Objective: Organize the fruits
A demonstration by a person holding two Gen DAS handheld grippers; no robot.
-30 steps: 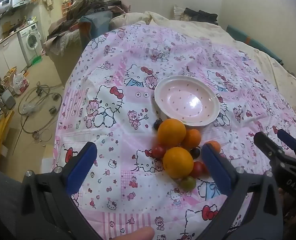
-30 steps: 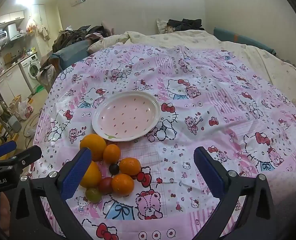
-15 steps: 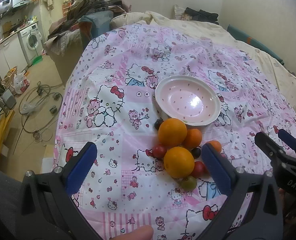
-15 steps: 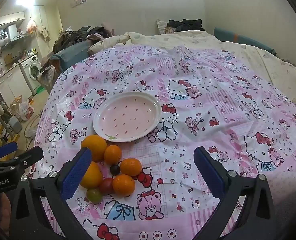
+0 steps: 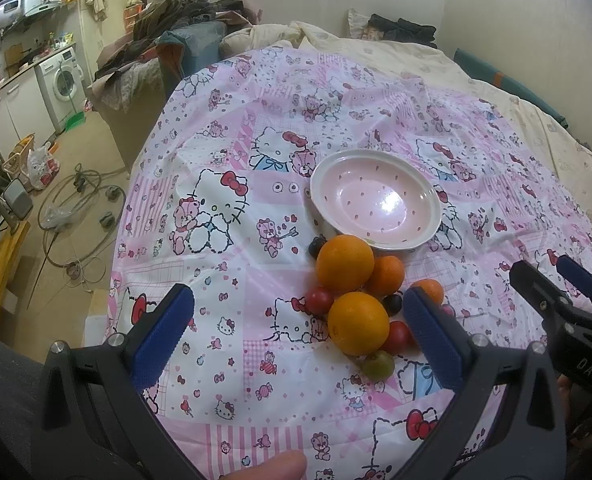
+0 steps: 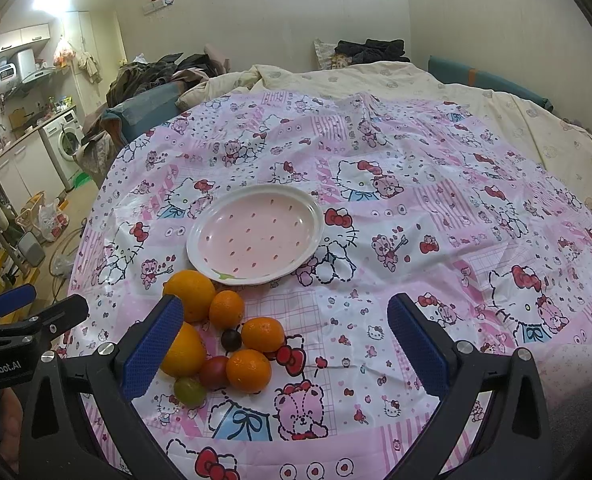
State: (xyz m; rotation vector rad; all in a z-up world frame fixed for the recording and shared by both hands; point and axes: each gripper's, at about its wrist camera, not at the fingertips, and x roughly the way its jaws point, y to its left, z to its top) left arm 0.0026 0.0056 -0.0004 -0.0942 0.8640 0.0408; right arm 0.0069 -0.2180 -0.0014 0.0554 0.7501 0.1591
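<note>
Lying in a tight cluster on the pink cartoon-print cloth (image 6: 435,216), the fruits sit just in front of the plate (image 6: 256,232), which holds nothing. Two big oranges (image 5: 345,263) (image 5: 358,323) lie on the left side of the pile, the farther one touching the plate's rim; small oranges (image 6: 262,334) (image 6: 248,370) (image 6: 226,309), a red tomato (image 6: 213,372), a green one (image 6: 190,391) and a dark grape (image 6: 231,339) crowd beside them. The left gripper (image 5: 296,332) hovers above the cloth with its blue-padded jaws spread wide and nothing between them, the pile near its right finger. The right gripper (image 6: 286,338) is likewise spread and unloaded, its left finger (image 6: 152,346) over the pile's edge. A fingertip (image 5: 272,467) shows at the bottom of the left view. Beyond the cloth lie a cream quilt (image 6: 415,80) and a washing machine (image 5: 66,80).
</note>
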